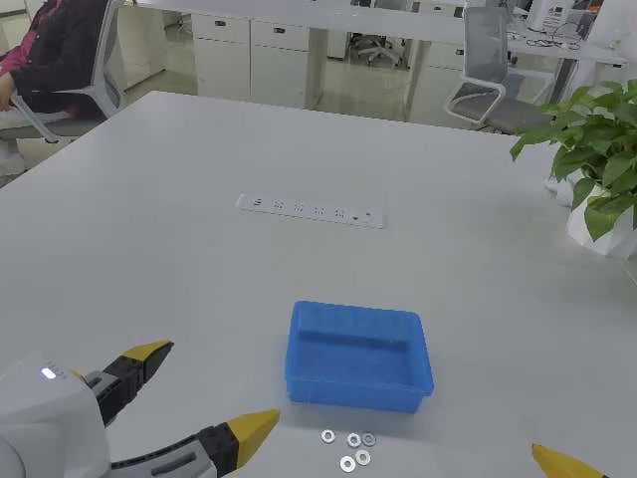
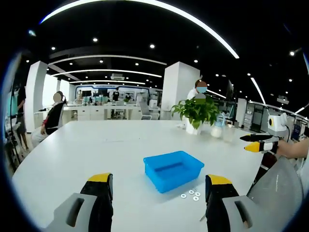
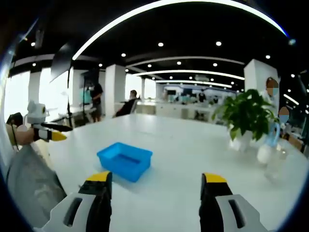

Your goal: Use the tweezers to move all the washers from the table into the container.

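Washers [image 1: 354,439]: where do they lie?
— Five small metal rings sit in a loose cluster on the white tabletop [image 1: 199,269]. They are just in front of the blue container [image 1: 353,390], on the side nearest the camera wearer. None touches it.

And the container itself?
— It is a shallow, open rectangular tray, standing upright. Its inside shows a plain blue floor.

What are the grippers doing?
— The left claw [image 1: 204,388] hovers at the lower left of the head view. Its two yellow-tipped jaws are spread wide and hold nothing. In the left gripper view, the washers lie just beside its right-hand jaw tip. The right claw [image 3: 155,177] is likewise spread with nothing between its jaws. One of its yellow tips pokes into the head view's lower right corner, apart from the washers.

Describe the surface and the room.
— The tabletop is broad, smooth and pale grey-white. A white power strip [image 1: 311,210] lies flat beyond the container, well apart from it. A leafy potted plant [image 1: 597,149] in a white pot stands at the right. Behind is an open-plan office with white desks, grey chairs [image 1: 483,60], white columns and a dark ceiling with round spotlights. A seated person [image 1: 45,50] is at the far left.
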`<control>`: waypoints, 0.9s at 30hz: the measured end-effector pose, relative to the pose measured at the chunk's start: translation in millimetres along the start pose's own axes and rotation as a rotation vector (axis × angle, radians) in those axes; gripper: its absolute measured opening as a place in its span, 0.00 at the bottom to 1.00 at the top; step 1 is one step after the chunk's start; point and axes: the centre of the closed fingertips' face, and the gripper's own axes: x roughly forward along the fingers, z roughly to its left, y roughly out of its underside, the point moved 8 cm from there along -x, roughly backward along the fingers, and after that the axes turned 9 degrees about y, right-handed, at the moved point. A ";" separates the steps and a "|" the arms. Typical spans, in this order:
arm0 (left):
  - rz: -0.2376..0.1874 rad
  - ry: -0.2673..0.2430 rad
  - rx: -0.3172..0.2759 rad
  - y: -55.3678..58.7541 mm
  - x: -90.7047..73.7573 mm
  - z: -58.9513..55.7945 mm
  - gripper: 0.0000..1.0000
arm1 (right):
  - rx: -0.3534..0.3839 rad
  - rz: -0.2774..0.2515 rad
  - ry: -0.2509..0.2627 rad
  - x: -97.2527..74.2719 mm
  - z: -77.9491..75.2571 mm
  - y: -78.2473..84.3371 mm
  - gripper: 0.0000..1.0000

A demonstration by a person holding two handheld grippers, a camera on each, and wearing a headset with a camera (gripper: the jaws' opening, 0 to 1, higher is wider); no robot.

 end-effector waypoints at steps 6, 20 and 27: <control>-0.004 0.002 -0.003 -0.6 0.0 -0.7 0.78 | 0.000 0.001 -0.001 0.1 -0.1 0.2 0.72; 0.004 0.002 -0.003 -0.4 0.2 -0.8 0.77 | -0.002 0.000 -0.001 0.5 -0.6 0.2 0.72; 0.005 0.000 -0.002 -0.4 0.2 -0.9 0.77 | -0.005 0.003 -0.003 0.6 -0.5 0.5 0.72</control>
